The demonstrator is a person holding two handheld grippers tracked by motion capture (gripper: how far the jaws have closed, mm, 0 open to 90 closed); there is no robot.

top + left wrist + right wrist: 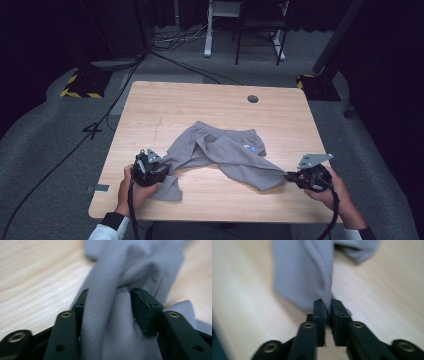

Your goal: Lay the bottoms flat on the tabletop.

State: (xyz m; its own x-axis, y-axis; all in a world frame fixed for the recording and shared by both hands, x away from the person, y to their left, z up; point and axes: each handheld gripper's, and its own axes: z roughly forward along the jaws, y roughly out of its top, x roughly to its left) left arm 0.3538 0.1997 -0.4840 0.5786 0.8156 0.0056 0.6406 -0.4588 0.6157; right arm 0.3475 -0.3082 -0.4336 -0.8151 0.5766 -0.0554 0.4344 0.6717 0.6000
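Grey sweatpants [220, 150] spread across mid-table on light wooden table [200, 97], waistband toward far side, small blue-white logo [251, 148] near right hip. Two legs run toward near edge: one to near left, other to near right.

Left gripper [161, 167] at near left, held in left hand [131, 187]. Clamped on bunched fabric of left leg, thick fold packed between jaws. In left gripper view, left gripper [110, 300] w/ cloth [112, 322] filling gap, pads pressing both sides; fabric runs on past tips toward far side, twisted into a ridge. Leg end [167, 190] lies flat on table just near of gripper, touching tabletop beside hand.

Right gripper [289, 176] at near right, held in right hand [332, 192]. Jaws nearly together, pinching thin edge at cuff of right leg. In right gripper view, right gripper [329, 305] w/ narrow slit between pads, fabric [304, 272] edge caught at tips; cloth pulled taut away from tips, fanning wider farther off. View blurred, motion smear on table grain.

Right leg drawn out straight from crotch to right gripper, stretched low over table. Left leg more crumpled, folds near left gripper.

Round grommet hole [253, 99] in far right of tabletop, well apart from pants. Grey carpet floor [45, 135] around table, cables [75, 145] trailing at left.
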